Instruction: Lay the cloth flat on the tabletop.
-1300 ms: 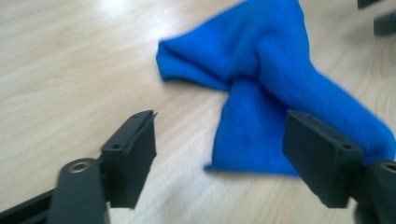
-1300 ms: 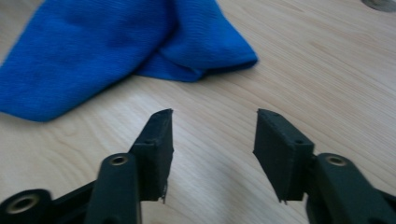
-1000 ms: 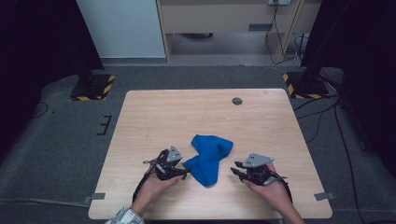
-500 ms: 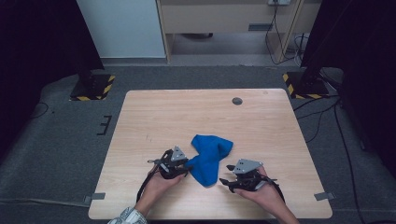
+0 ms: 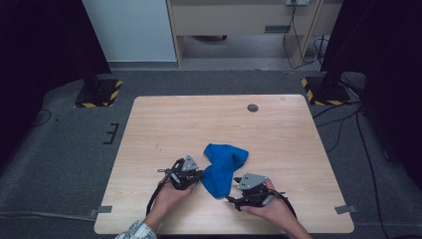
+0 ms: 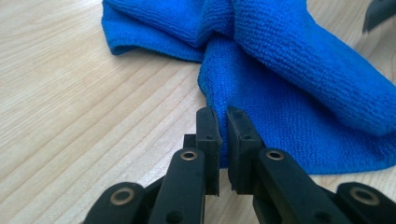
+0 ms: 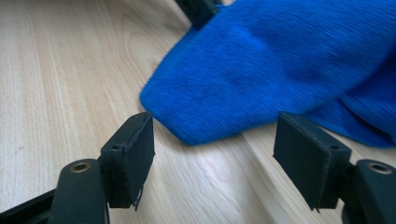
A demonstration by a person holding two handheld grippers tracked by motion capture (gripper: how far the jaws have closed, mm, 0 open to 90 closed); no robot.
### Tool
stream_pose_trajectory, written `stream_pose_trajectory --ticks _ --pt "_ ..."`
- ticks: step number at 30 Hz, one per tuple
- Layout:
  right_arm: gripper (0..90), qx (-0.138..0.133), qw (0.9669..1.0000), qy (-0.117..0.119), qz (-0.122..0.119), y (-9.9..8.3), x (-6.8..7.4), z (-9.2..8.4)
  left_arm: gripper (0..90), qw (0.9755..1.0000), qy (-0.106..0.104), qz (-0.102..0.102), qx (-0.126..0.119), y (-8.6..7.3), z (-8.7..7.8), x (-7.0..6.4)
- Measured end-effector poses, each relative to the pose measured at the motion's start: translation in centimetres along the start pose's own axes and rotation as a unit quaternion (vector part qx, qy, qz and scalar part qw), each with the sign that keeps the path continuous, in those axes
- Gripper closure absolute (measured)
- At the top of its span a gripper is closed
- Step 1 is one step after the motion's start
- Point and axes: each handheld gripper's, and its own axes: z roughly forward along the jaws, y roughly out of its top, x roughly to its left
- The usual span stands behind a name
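Right gripper nearer — cloth (blue) just ahead.

Your right tool stands with its jaws wide apart, having just been opening, low over the wooden bench. A corner of the blue cloth lies on the bench just ahead, pointing into the gap between them; the left pad sits just beside its edge, but you cannot tell whether they touch.
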Motion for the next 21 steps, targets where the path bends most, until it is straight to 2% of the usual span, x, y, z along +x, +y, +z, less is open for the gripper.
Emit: stream_pose_trajectory --ticks 2,8,10,11,12,16,21 --pt "30.2 -0.001 0.9999 0.005 -0.012 0.4 0.4 0.5 83.9 1.0 -0.002 -0.005 -0.006 0.0 -0.1 0.1" --pt "33.6 0.003 0.9996 -0.001 -0.029 0.8 0.6 1.2 84.3 0.9996 -0.008 -0.015 -0.021 0.2 -0.5 0.3" --pt "44.4 0.008 0.9994 -0.002 -0.034 1.0 0.6 1.7 84.7 0.9993 -0.014 -0.02 -0.027 0.2 -0.6 0.5" --pt "44.4 0.008 0.9994 -0.002 -0.034 1.0 0.6 1.7 84.8 0.9993 -0.014 -0.02 -0.027 0.2 -0.6 0.5" --pt "54.7 0.011 0.9992 -0.002 -0.039 1.1 0.6 2.0 84.8 0.9993 -0.015 -0.021 -0.027 0.2 -0.6 0.5" --pt "77.6 0.01 0.9993 -0.006 -0.035 1.5 0.5 2.5 84.8 0.9993 -0.015 -0.021 -0.029 0.3 -0.8 0.5" --pt "86.3 -0.008 0.9994 0.0 -0.033 2.1 0.4 1.9 84.7 0.9987 -0.012 -0.027 -0.042 0.4 -1.3 0.8"
